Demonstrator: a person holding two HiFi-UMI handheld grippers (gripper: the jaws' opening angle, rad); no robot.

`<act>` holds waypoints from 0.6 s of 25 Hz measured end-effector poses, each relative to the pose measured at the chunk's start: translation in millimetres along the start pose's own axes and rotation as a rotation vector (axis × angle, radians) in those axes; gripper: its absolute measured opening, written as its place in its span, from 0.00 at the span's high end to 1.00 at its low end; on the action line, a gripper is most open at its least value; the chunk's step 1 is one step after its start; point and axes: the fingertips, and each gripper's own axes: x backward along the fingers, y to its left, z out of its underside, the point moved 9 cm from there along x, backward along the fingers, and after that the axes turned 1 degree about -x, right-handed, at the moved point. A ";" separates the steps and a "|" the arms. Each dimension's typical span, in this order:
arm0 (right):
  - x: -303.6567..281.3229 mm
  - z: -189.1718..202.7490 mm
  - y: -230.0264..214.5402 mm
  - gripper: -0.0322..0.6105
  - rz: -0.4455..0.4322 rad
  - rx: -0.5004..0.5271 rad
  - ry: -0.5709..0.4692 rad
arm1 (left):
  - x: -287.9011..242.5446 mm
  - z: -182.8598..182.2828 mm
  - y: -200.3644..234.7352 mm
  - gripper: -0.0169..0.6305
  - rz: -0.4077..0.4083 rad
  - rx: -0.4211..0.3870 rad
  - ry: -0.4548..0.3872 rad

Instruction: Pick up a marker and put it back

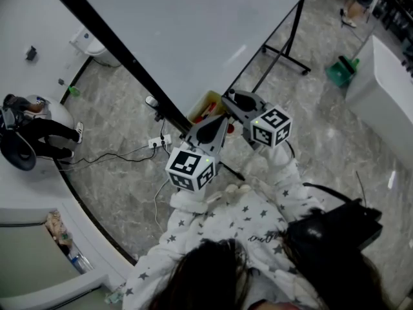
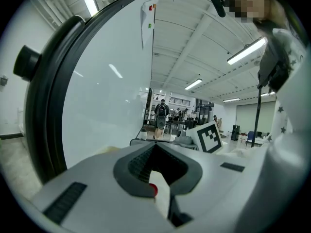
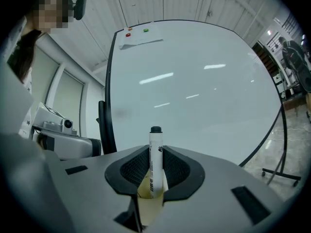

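My right gripper (image 3: 154, 165) is shut on a white marker (image 3: 155, 154) with a black cap, which stands upright between the pads and points at the whiteboard (image 3: 194, 91). In the head view the right gripper (image 1: 237, 98) sits by the board's lower edge, just right of a yellow tray (image 1: 205, 104) holding red markers. My left gripper (image 1: 217, 126) hangs just below that tray. In its own view the left gripper (image 2: 155, 152) has its tips meeting with nothing between them. A white shape with a red spot (image 2: 153, 190) shows through the slot at the jaws' base.
The whiteboard (image 1: 193, 24) stands on a black frame with feet (image 1: 287, 53) on grey marble floor. A power strip and cables (image 1: 159, 142) lie below the board. A green object (image 1: 342, 71) and a white counter (image 1: 387, 82) are on the right; a seated person (image 1: 32, 131) is at the left.
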 end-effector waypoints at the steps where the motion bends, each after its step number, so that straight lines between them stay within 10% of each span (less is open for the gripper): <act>1: -0.1 1.1 -0.1 0.83 0.000 -0.001 0.002 | 0.9 0.2 0.1 0.97 -0.003 0.002 0.000; 15: -3.6 2.4 1.5 0.83 0.021 0.054 0.002 | 2.4 1.3 7.3 0.97 -0.015 0.033 0.002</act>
